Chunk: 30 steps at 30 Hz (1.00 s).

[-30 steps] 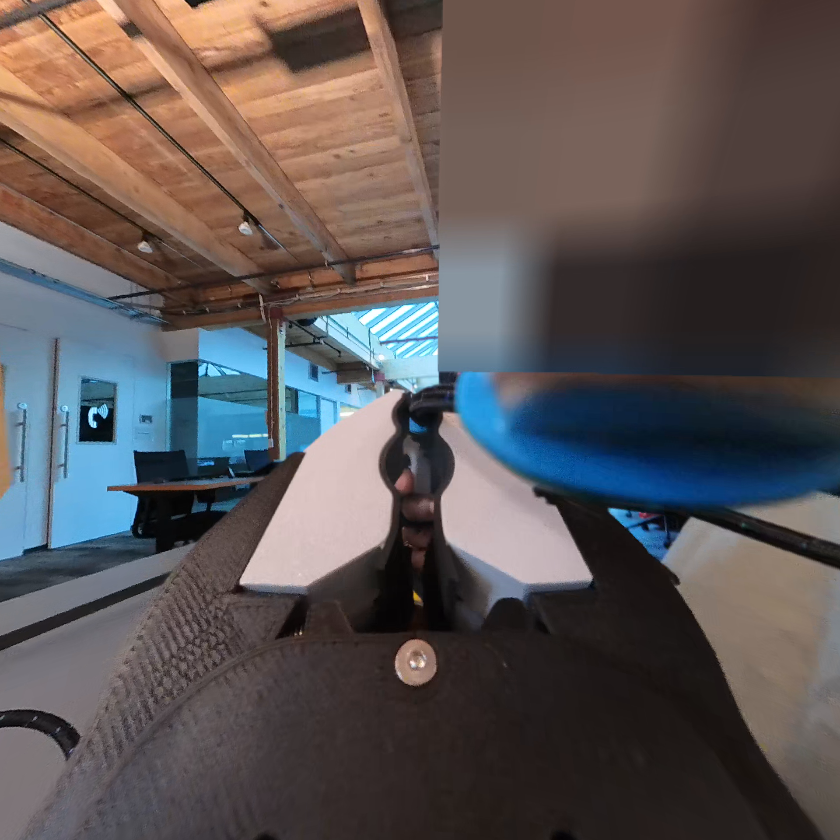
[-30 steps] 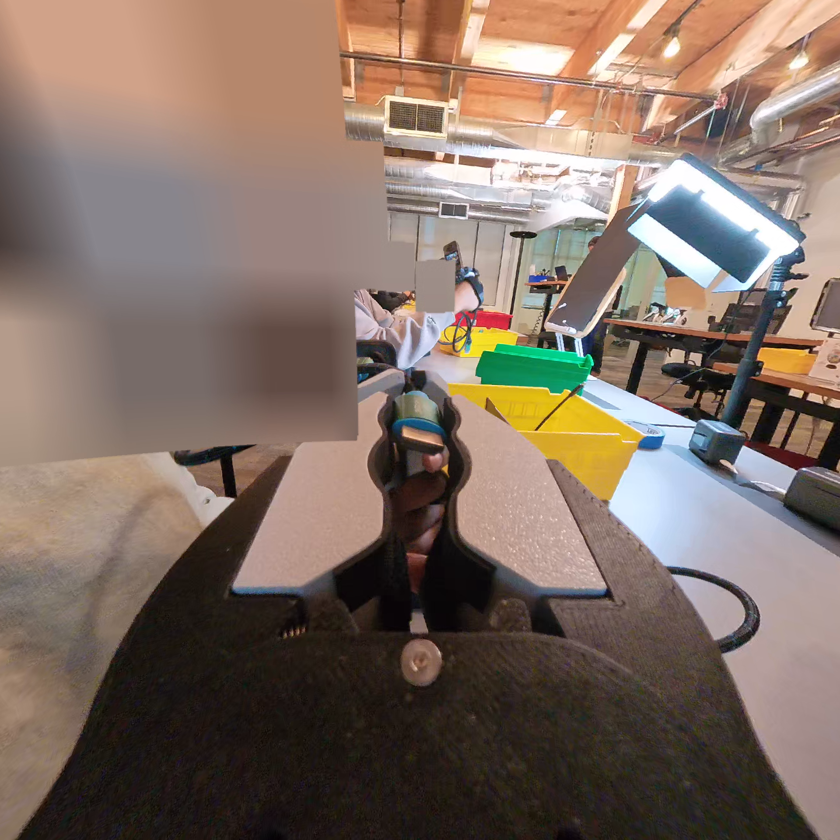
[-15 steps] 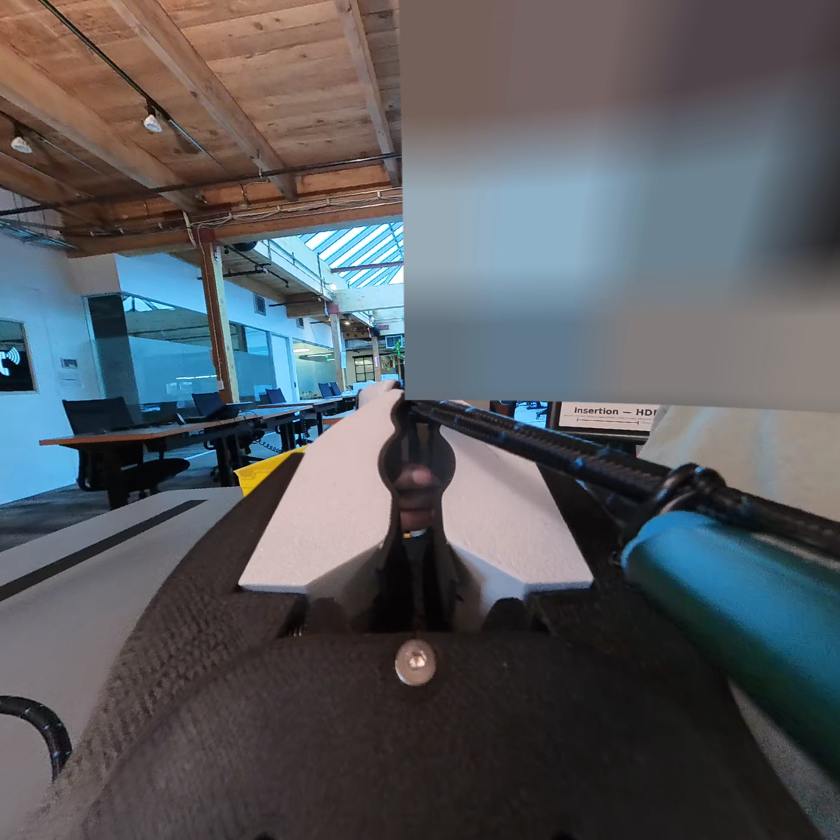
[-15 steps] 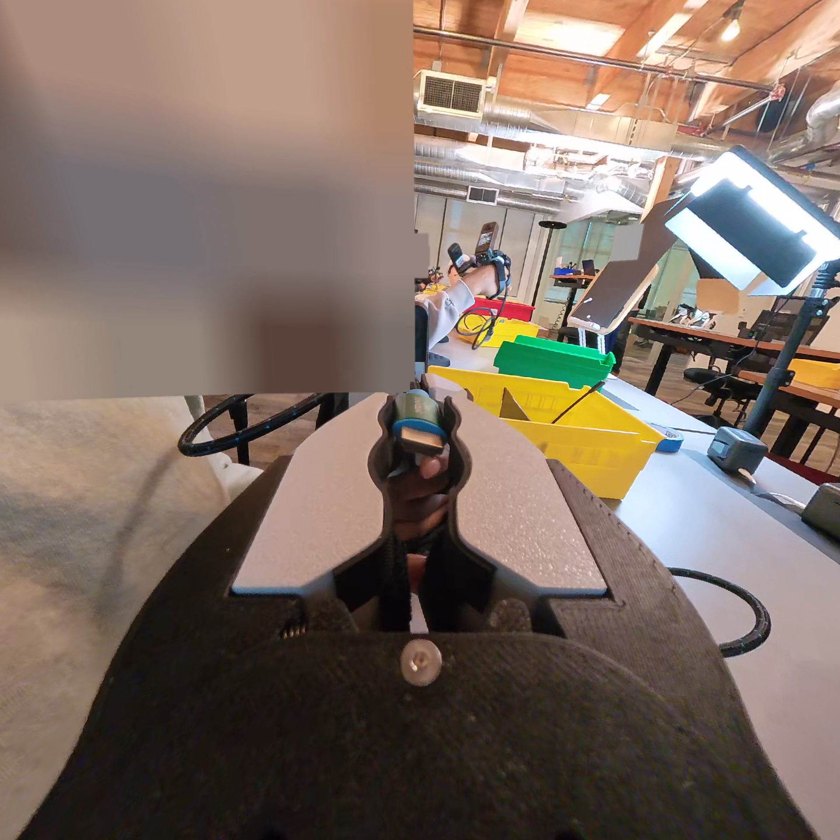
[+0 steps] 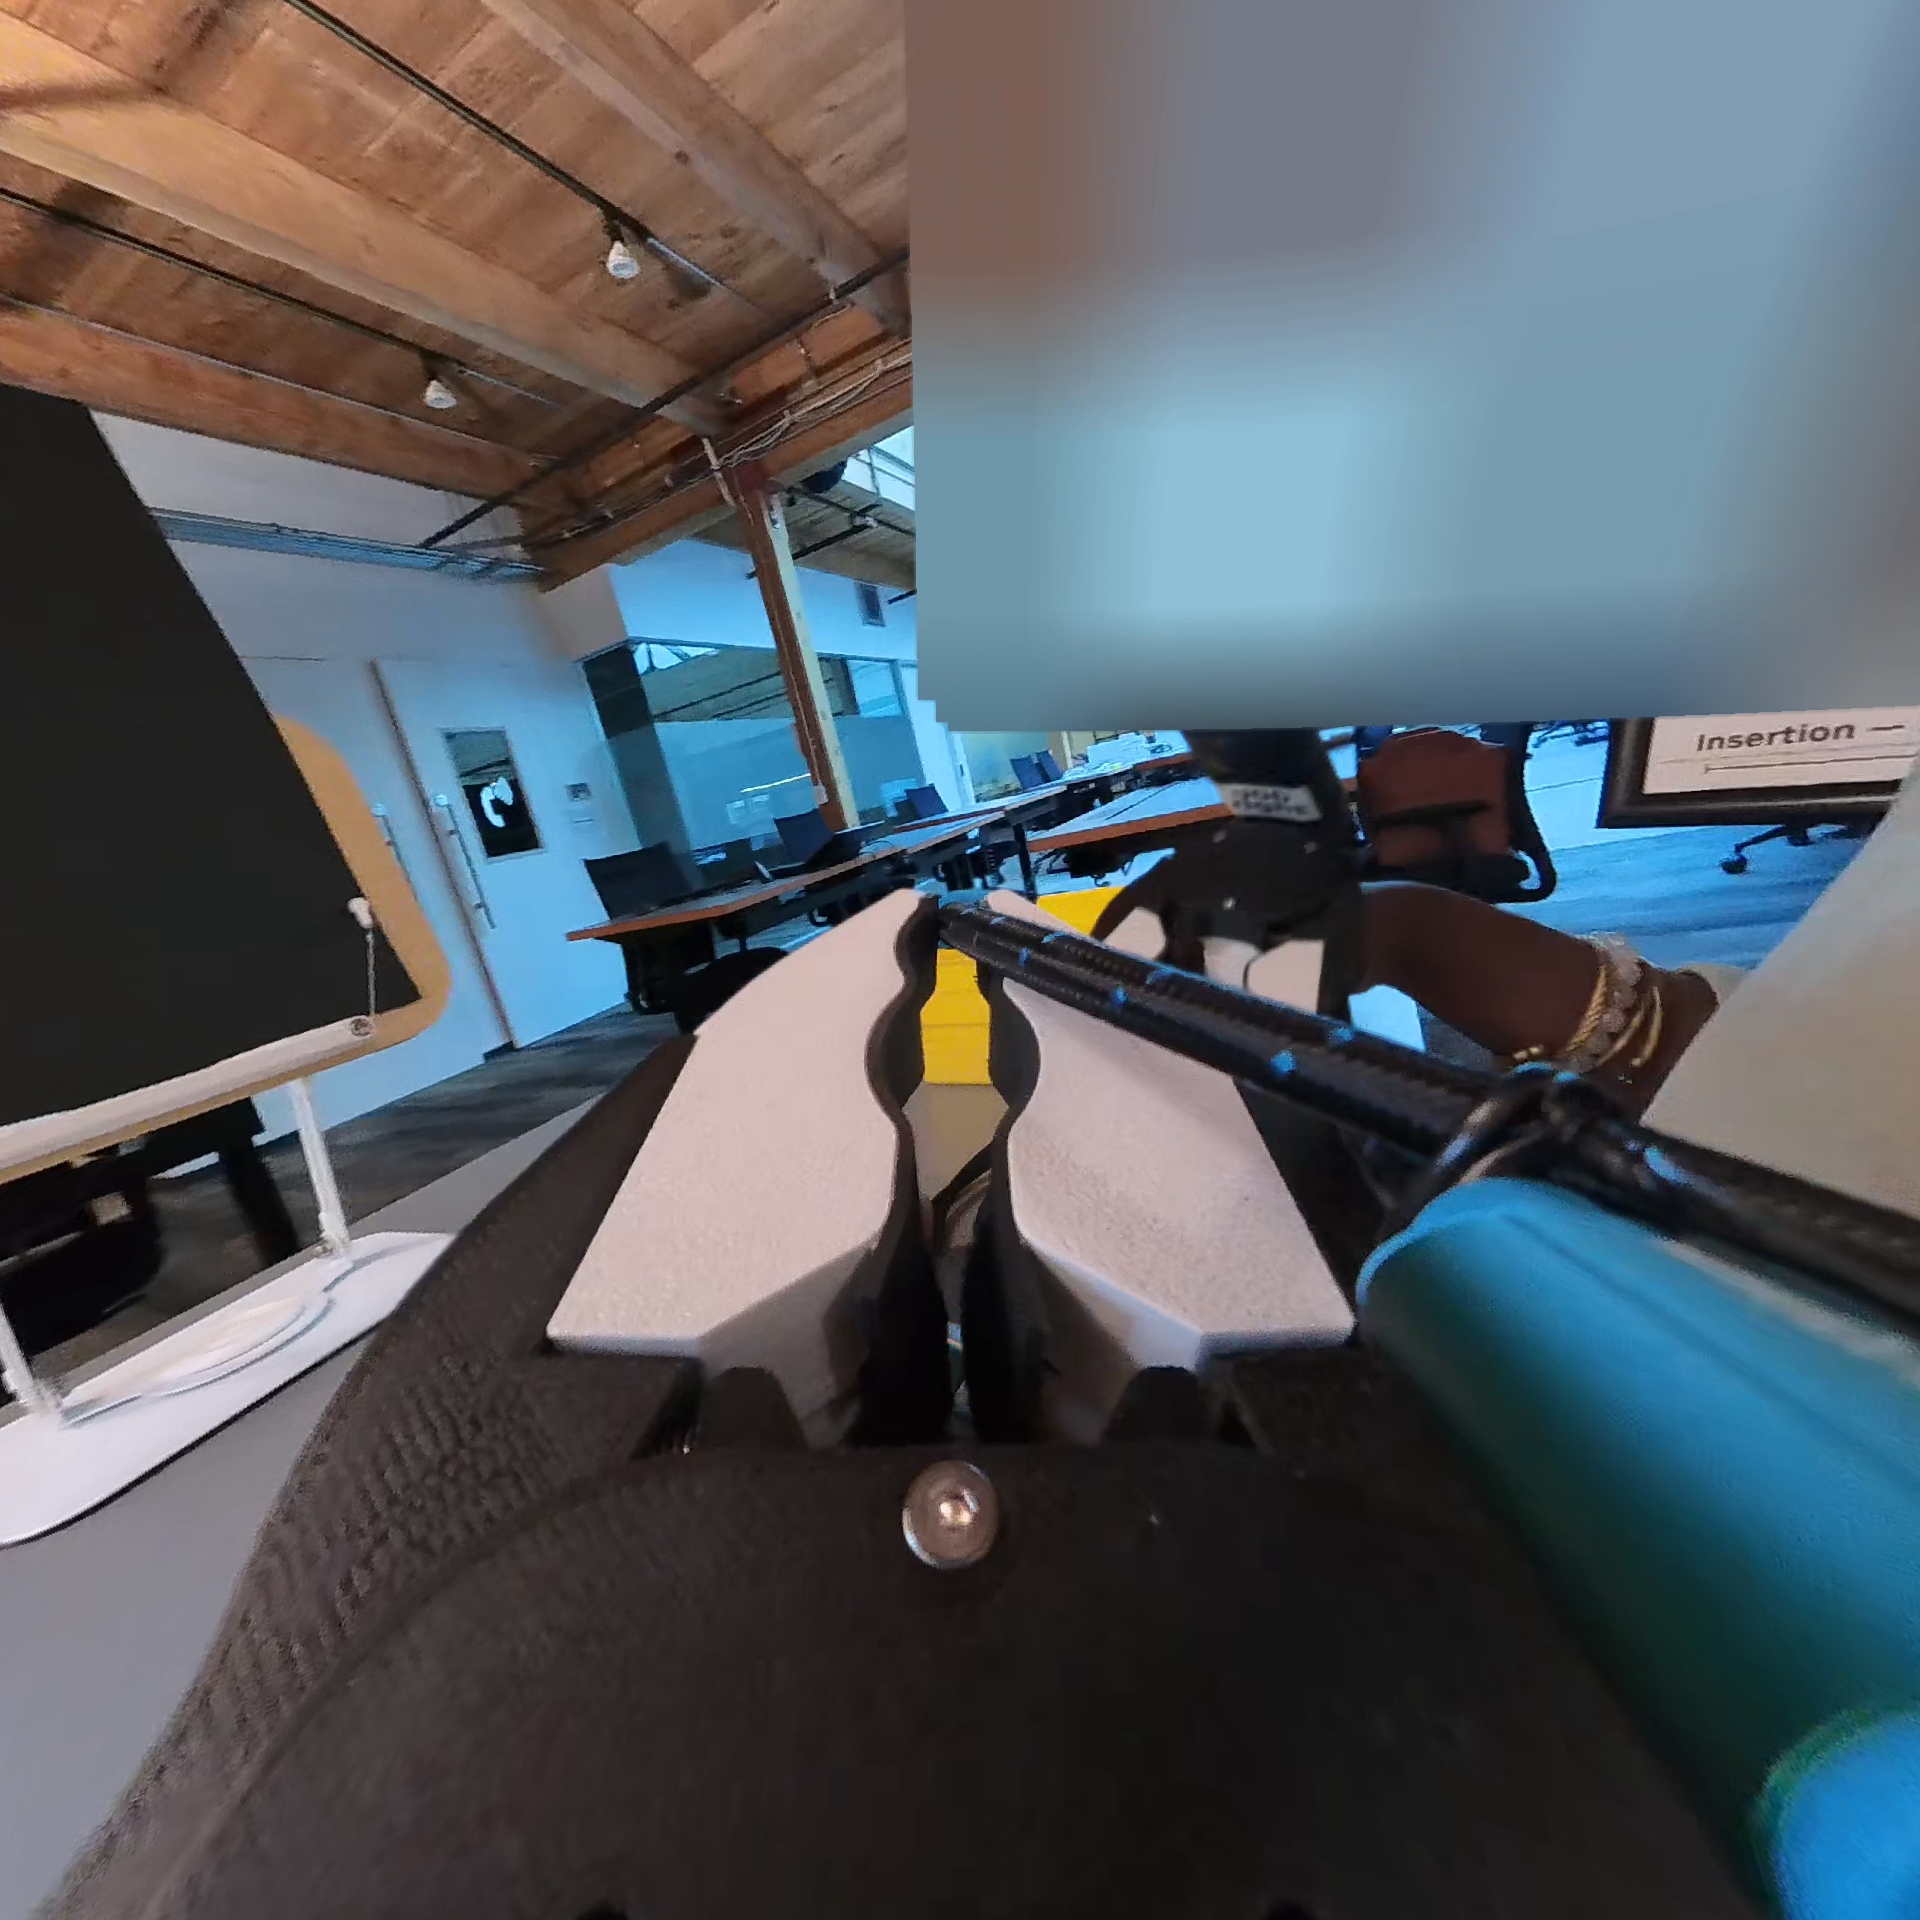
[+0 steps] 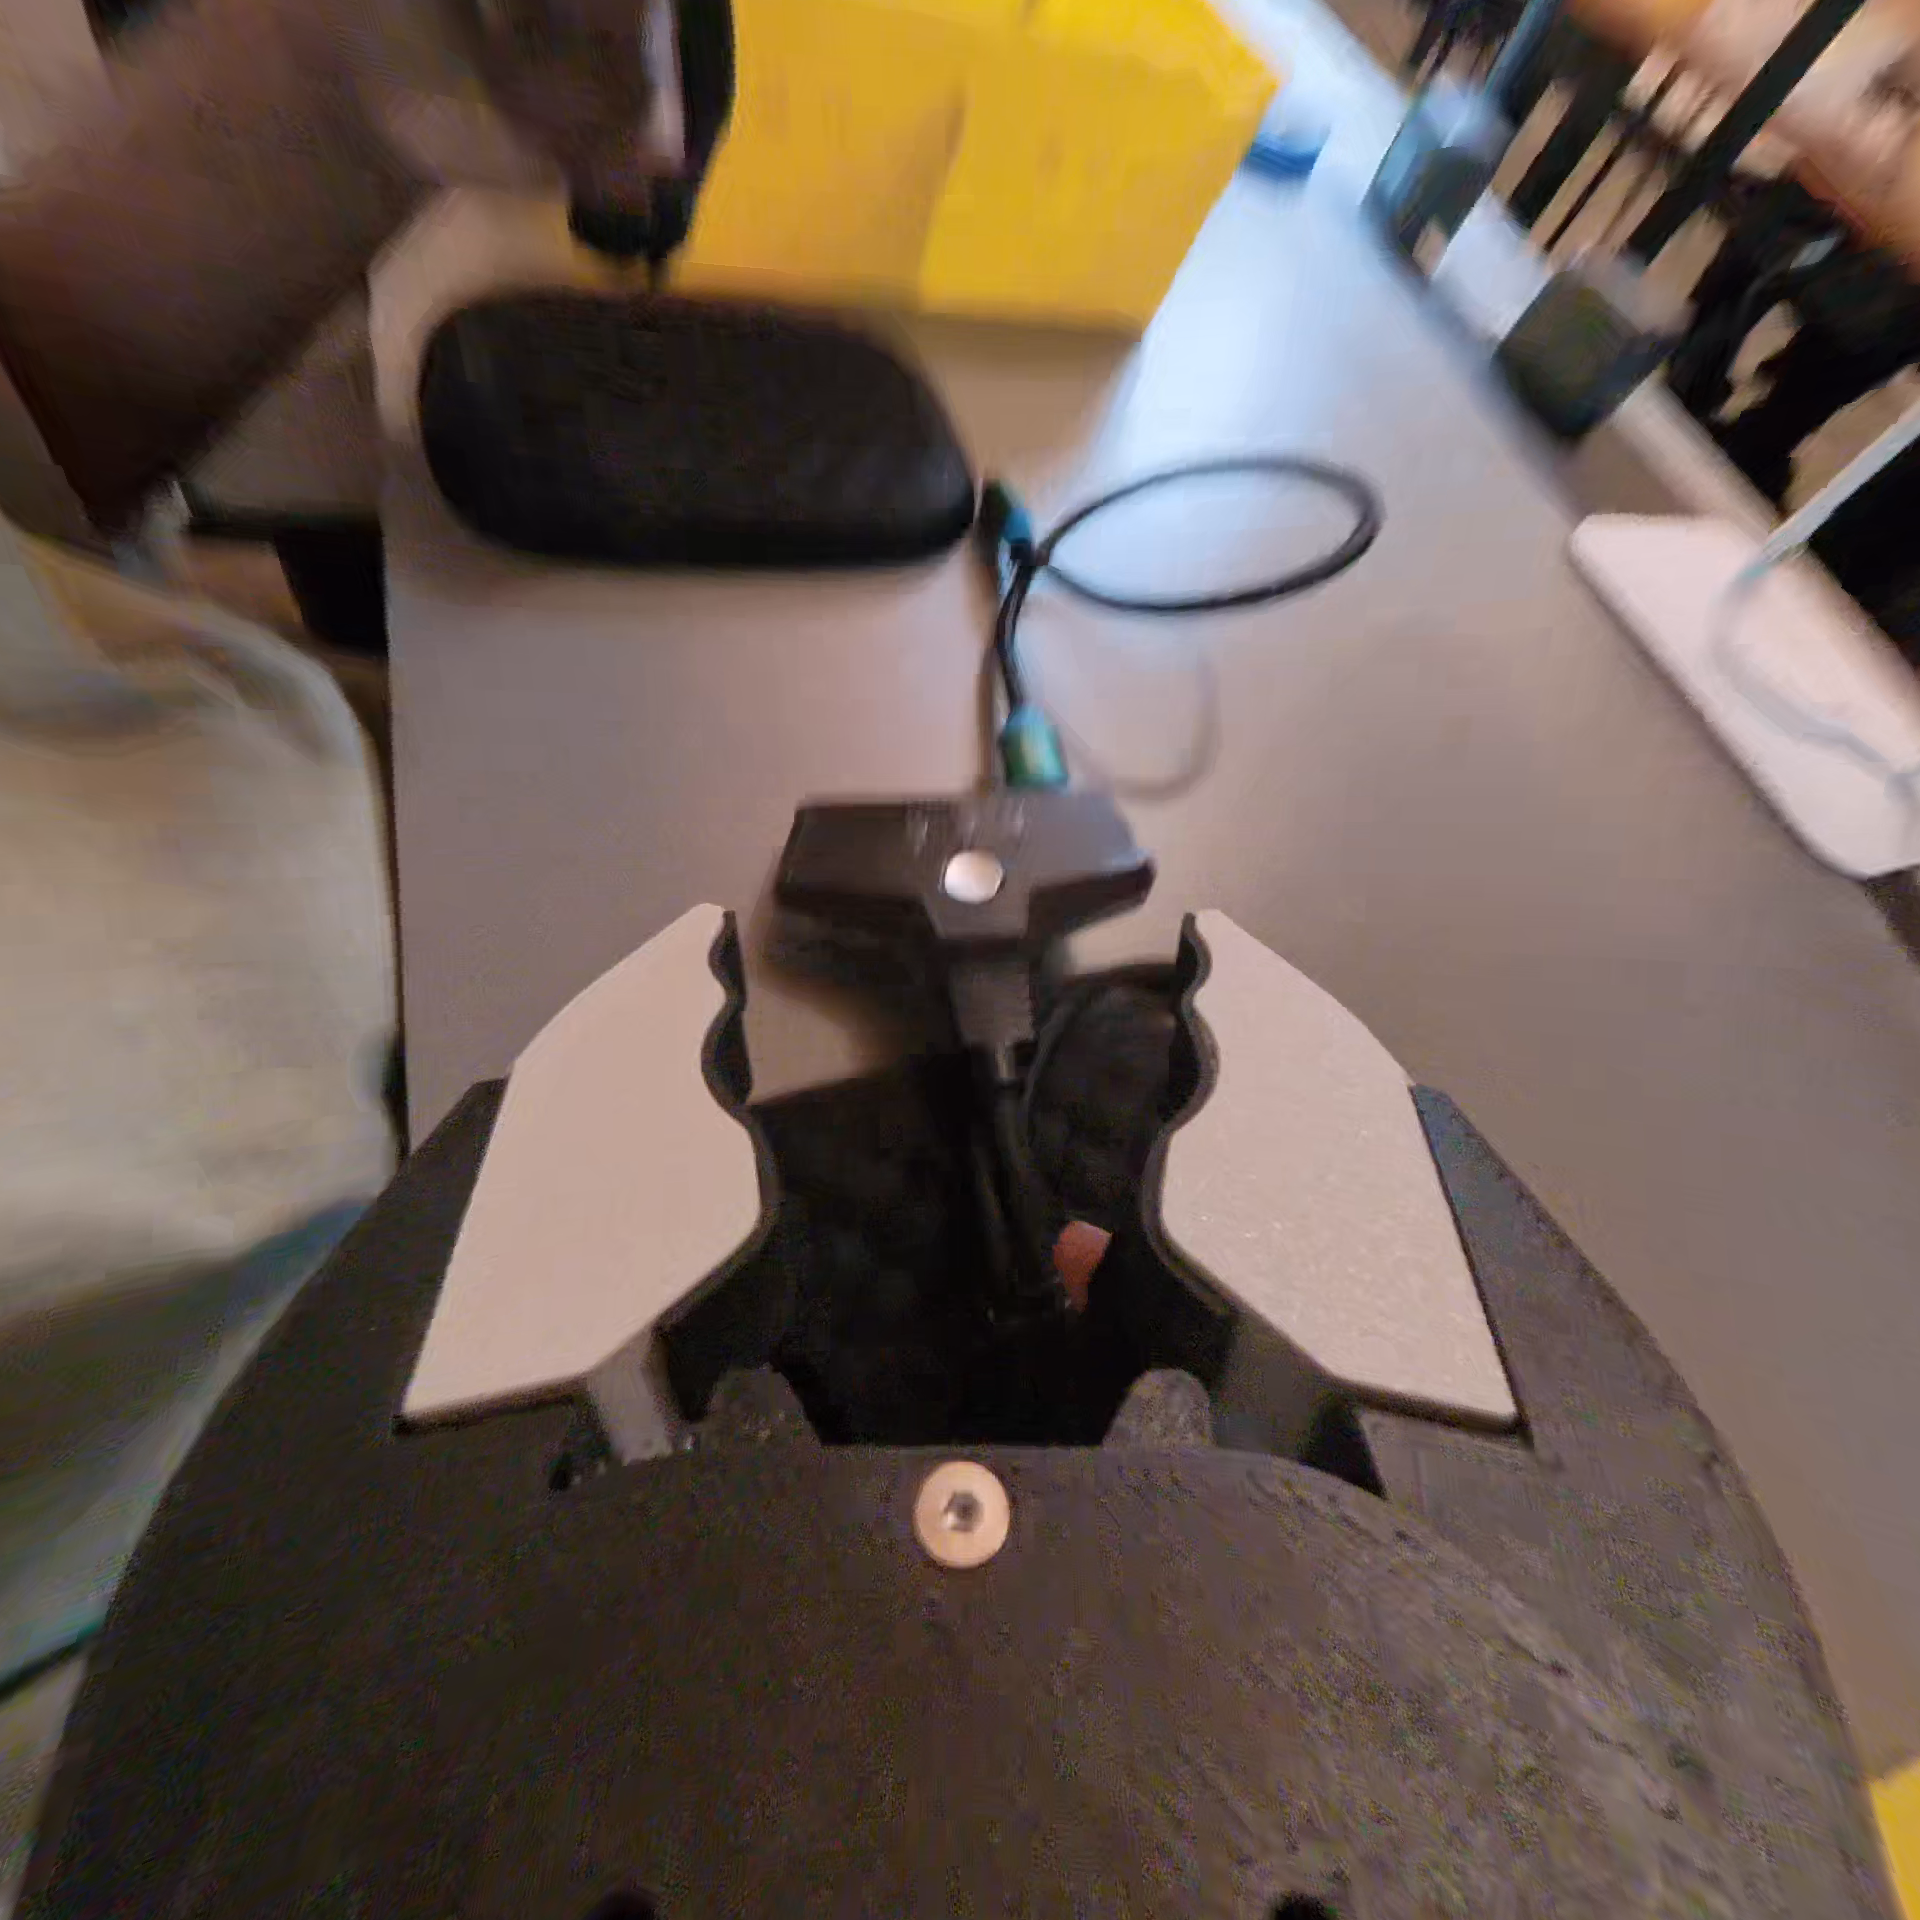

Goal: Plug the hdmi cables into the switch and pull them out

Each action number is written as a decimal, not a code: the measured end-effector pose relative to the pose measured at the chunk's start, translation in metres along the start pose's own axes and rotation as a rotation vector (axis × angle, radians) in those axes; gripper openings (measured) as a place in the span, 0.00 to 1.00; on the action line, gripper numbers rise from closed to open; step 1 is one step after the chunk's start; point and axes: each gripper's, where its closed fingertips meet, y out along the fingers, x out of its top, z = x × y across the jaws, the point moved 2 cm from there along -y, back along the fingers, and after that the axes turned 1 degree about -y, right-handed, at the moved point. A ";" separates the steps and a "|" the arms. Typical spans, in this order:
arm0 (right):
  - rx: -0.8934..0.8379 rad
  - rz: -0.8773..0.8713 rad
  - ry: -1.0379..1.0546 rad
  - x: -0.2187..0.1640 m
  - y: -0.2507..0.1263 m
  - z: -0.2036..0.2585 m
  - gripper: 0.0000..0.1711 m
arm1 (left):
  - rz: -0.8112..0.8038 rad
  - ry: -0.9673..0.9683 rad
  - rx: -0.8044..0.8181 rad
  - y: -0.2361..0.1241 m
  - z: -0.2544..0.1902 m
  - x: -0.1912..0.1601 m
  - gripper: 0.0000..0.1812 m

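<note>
Right jaws spread above grey table (image 6: 1351, 935); timber ceiling (image 5: 416, 208) overhead.

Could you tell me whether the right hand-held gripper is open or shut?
Open: the right hand-held gripper has its fingers spread wide, nothing between them.

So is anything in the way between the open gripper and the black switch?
Nothing visible is. The right gripper hangs open with the switch just past its fingertips on the grey table. Only the switch's own black lead runs back between the fingers.
</note>
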 end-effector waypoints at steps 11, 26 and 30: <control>-0.038 0.455 -0.098 -0.043 0.064 -0.014 0.30 | 0.091 0.009 -0.076 0.013 -0.014 -0.026 0.03; 0.083 -0.296 -0.111 0.004 -0.003 0.002 0.23 | 0.190 -0.031 -0.236 0.027 -0.043 -0.050 0.03; 0.089 -0.296 -0.117 0.005 -0.003 0.004 0.23 | 0.172 -0.068 -0.254 0.030 -0.044 -0.055 0.03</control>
